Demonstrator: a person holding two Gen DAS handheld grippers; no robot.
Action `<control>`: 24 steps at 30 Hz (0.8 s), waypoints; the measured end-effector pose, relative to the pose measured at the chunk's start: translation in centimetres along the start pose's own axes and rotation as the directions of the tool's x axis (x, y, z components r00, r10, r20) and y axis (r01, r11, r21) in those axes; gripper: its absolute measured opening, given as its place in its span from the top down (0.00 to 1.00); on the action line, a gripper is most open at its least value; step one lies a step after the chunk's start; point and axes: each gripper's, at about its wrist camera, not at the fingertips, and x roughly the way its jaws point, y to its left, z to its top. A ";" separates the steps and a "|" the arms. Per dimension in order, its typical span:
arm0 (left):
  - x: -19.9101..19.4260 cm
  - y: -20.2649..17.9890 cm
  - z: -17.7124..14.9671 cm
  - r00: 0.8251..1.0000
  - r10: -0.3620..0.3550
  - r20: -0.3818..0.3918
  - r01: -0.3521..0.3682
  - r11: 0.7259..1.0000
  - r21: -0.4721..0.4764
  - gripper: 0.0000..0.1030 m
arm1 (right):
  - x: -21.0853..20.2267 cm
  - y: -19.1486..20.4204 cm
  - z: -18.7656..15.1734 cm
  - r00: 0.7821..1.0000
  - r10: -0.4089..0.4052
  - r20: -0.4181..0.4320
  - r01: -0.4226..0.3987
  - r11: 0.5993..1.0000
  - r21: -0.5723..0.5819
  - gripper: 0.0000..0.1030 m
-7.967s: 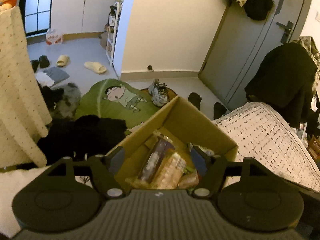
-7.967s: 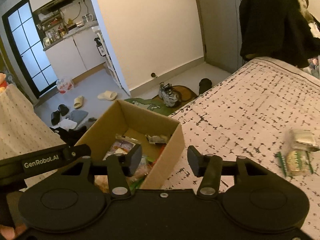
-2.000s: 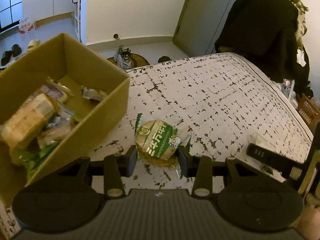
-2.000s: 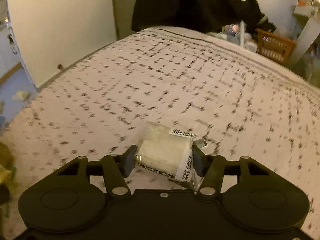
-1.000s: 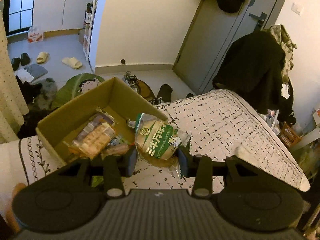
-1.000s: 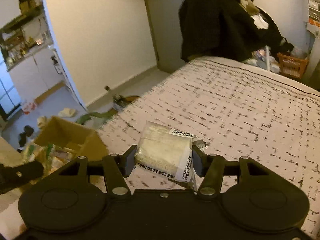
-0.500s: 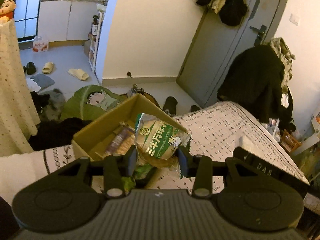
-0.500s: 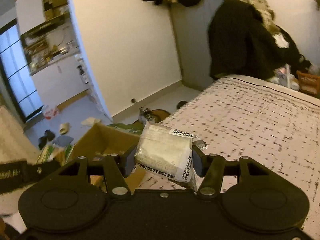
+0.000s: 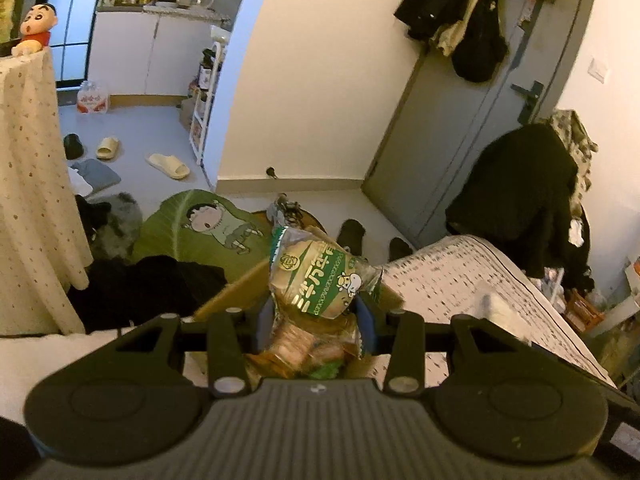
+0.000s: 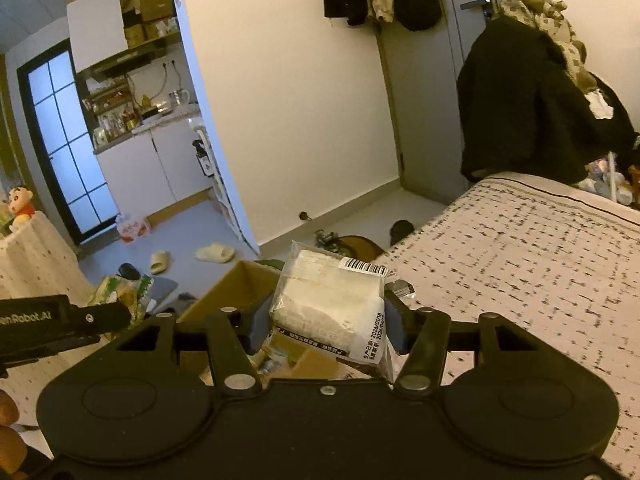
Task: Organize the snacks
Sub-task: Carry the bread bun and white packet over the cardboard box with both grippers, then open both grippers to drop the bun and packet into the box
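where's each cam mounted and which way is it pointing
Left wrist: sits on the left hand-held gripper, looking forward and down over its green bun pack at the box, floor and door; only the gripper shows.
Right wrist: sits on the right hand-held gripper, facing its white pack, the box and bed; the left gripper shows at left.
Shared: box, bed, door, kitchen.

Round bun in a green-and-white printed wrapper [image 9: 316, 280] being pinched upright above the open cardboard box [image 10: 236, 292], pale white cake in a clear barcoded packet [image 10: 332, 304] being clamped tilted over the same box, packaged snacks [image 9: 308, 348] lying inside
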 end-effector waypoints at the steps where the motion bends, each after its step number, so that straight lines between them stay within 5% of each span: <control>1: 0.2 0.3 0.1 1.000 0.003 0.004 -0.003 1.000 -0.003 0.59 | 0.3 0.1 0.1 1.000 0.003 0.001 -0.003 1.000 -0.002 0.47; 16: 5.2 3.2 0.8 0.999 0.030 -0.040 -0.031 0.999 -0.032 0.59 | 6.6 2.7 -0.2 0.992 0.115 -0.047 -0.116 0.993 -0.022 0.46; 24: 7.9 3.2 1.2 0.998 0.024 -0.065 -0.026 0.999 -0.029 0.59 | 8.4 1.4 -1.5 0.988 0.145 -0.058 -0.141 0.987 0.074 0.33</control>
